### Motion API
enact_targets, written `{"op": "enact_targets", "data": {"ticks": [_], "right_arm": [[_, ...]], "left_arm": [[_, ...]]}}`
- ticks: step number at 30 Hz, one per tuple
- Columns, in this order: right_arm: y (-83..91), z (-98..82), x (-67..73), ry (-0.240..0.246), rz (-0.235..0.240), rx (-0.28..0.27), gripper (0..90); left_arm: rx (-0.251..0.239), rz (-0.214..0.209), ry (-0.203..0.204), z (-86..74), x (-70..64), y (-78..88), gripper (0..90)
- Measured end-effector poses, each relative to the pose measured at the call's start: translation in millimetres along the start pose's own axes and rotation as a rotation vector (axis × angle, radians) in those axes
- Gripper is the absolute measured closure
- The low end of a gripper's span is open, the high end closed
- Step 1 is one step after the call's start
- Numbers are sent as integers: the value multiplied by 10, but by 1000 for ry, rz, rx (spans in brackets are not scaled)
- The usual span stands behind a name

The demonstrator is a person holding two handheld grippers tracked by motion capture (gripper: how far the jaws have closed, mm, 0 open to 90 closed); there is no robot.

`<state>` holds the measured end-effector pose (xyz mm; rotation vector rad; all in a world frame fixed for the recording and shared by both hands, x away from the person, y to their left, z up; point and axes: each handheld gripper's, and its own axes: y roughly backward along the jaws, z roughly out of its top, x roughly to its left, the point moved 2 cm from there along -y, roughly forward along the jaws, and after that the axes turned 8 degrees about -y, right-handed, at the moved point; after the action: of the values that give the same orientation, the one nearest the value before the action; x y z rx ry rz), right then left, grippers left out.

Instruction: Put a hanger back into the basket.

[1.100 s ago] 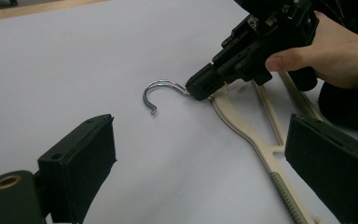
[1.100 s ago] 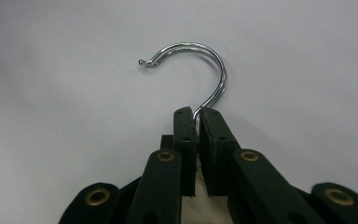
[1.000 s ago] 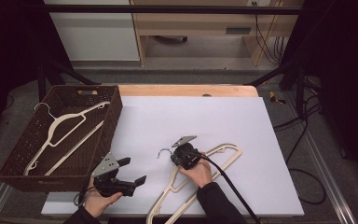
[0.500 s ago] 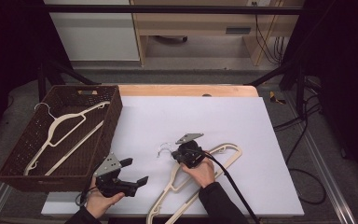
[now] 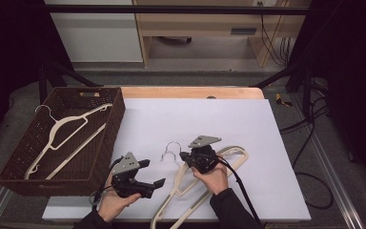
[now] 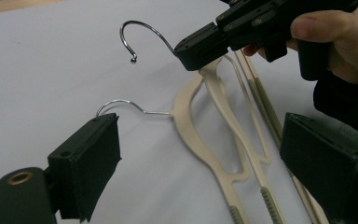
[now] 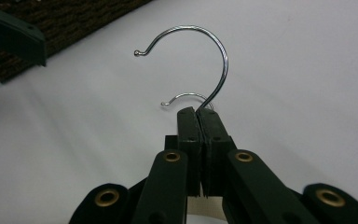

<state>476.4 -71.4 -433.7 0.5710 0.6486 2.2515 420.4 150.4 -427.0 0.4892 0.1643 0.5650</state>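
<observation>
Two cream hangers with metal hooks lie overlapping on the white table top (image 5: 195, 119). My right gripper (image 5: 186, 156) (image 7: 199, 112) is shut on the neck of the upper hanger (image 5: 231, 153), just below its hook (image 7: 212, 46) (image 6: 140, 33), which is raised off the surface. The lower hanger (image 6: 191, 135) lies flat with its hook (image 6: 121, 103) (image 7: 186, 96) on the table. My left gripper (image 5: 153, 173) (image 6: 205, 154) is open near the front edge, left of the hangers, with its jaws facing them and nothing between them.
A dark wicker basket (image 5: 9, 176) stands at the left of the table with one more cream hanger (image 5: 62, 129) lying in it. A wooden strip (image 5: 190, 91) runs along the table's far edge. Cables hang at the right.
My right gripper has shifted a little to the right with the hanger's neck in it, and the hook has risen slightly. The left gripper has barely moved and stays open.
</observation>
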Motion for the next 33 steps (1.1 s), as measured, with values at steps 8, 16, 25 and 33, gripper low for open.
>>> {"op": "enact_targets", "data": {"ticks": [8, 16, 25, 33], "right_arm": [[185, -7, 12, -1, 21, -50, 893], [278, -15, 1, 10, 36, -73, 892], [322, -23, 6, 15, 40, -85, 892], [340, -32, 11, 16, 37, -97, 889]], "left_arm": [[44, -49, 4, 125, -89, -280, 207], [126, -126, -1, 183, -242, -608, 390], [170, -136, 36, 188, -274, -786, 607], [164, -146, 76, 194, -289, -780, 731]]}}
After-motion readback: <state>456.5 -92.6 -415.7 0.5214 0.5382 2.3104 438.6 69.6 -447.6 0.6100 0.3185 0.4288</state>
